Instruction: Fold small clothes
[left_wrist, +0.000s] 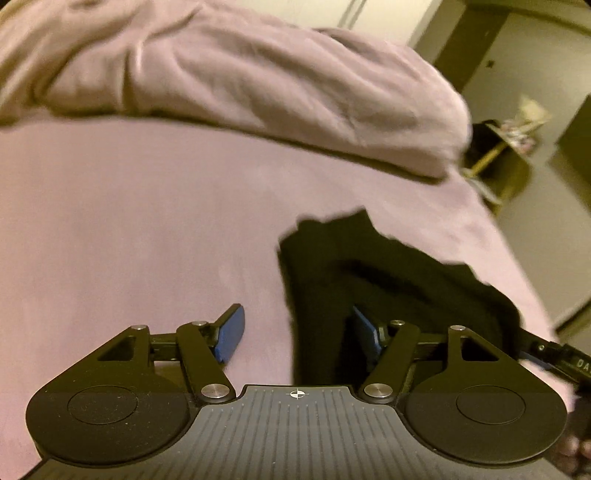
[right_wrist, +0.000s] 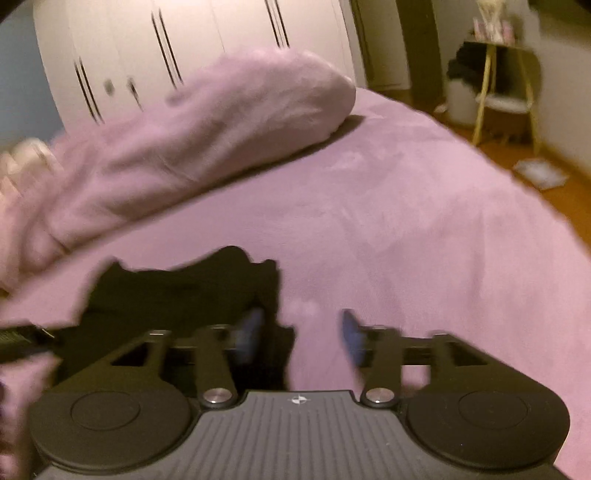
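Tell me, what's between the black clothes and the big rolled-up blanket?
Nothing but bare pink bedsheet. Both views show an empty stretch between the black clothes and the blanket.

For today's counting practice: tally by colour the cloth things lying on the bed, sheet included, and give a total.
Black: 1, the garment
Pink: 2, the rolled blanket and the bed sheet
Total: 3

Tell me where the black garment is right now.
The black garment lies on the pink bedsheet, ahead of both open tools: lower right in the left wrist view, lower left in the right wrist view.
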